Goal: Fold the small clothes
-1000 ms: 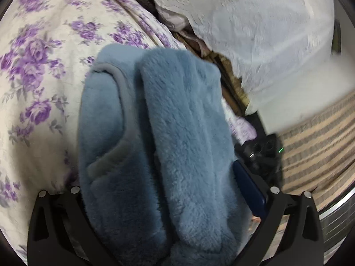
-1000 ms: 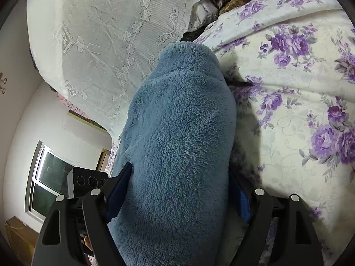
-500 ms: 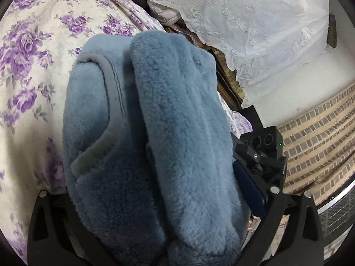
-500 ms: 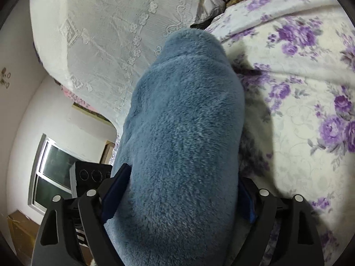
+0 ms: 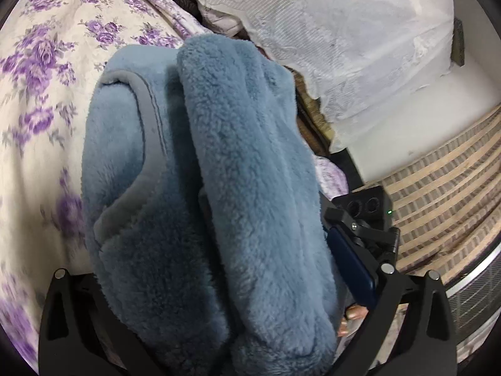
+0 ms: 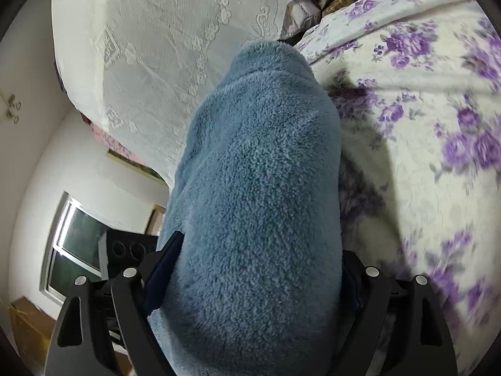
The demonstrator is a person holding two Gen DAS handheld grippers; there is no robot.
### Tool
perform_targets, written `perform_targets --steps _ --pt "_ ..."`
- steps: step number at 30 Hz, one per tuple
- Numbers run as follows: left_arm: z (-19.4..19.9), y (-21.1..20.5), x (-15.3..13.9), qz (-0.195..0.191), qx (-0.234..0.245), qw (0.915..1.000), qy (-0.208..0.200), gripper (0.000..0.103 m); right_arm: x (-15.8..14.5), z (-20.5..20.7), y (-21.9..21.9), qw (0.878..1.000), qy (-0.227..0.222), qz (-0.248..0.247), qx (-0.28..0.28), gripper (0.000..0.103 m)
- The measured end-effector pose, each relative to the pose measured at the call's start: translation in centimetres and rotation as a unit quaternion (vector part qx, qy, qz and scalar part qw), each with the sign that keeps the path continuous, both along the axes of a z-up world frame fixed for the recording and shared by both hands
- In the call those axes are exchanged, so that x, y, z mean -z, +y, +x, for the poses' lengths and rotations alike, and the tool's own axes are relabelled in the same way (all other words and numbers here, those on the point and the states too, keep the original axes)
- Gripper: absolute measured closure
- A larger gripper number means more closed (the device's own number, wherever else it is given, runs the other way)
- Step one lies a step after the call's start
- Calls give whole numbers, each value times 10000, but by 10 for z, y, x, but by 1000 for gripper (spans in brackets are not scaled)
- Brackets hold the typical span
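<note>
Currently the blue fleece garment (image 5: 238,188) hangs bunched between both claws, above the floral bedspread (image 5: 40,62), long axis running away from each camera. Left claw (image 5: 219,329) and right claw (image 6: 250,297) each appear closed on a thick fold of it. Fingertips are buried in pile, so grip depth is unclear; the hem is cut off below.

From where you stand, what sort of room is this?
Probably a bedroom: a cream bedspread with purple flowers, a white lace cloth draped nearby, and a fluffy blue fleece garment held over the bed.
</note>
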State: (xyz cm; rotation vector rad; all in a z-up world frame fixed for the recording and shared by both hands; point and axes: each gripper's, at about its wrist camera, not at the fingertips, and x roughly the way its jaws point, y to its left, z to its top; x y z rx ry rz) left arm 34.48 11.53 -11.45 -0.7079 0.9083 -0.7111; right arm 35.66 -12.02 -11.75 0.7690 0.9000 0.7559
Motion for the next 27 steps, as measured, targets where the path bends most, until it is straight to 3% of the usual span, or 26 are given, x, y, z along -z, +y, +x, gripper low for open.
perform_targets --steps 10,17,27 --pt "-36 6 -14 -153 -93 9997 -187 5 -18 -33 1 9997 -224 40 -77 18" --pt "-78 23 -22 -244 -203 9991 -263 5 -27 -69 9 9992 -207 127 -307 18" --pt "-150 39 -27 -90 -382 9988 -287 5 -29 -134 29 9973 -144 129 -707 17"
